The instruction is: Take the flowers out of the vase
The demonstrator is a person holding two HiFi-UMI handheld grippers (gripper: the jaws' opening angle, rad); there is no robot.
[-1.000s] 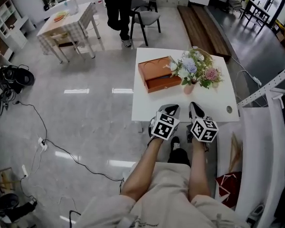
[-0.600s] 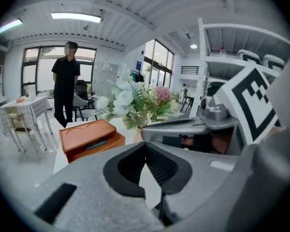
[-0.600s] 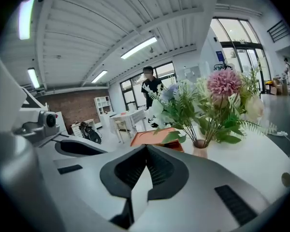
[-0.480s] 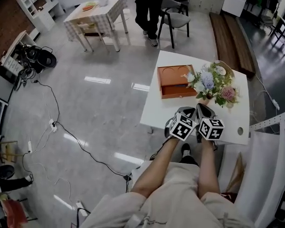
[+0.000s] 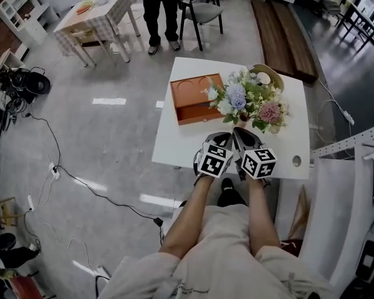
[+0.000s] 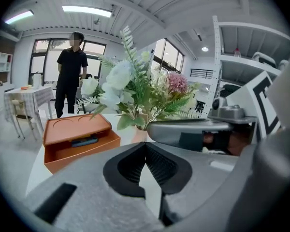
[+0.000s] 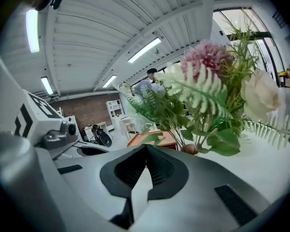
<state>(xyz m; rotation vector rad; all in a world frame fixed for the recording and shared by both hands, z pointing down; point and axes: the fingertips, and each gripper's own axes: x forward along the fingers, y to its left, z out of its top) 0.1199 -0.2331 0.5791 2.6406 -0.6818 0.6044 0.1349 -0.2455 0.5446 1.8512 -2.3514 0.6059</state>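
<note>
on the white table (image 5: 168,145), toward its left side, a partly opened orange box (image 5: 193,95) is seen. just right of it, at the table's near edge, the left gripper (image 6: 145,148) is held with its jaws closed tip to tip, nothing caught between them. the flowers (image 5: 246,98) are seated in the small vase (image 6: 139,133), which is set just beyond both grippers. the right gripper (image 7: 146,151) is held close beside the left one, its jaws likewise brought together and empty, pointed toward the stems.
</note>
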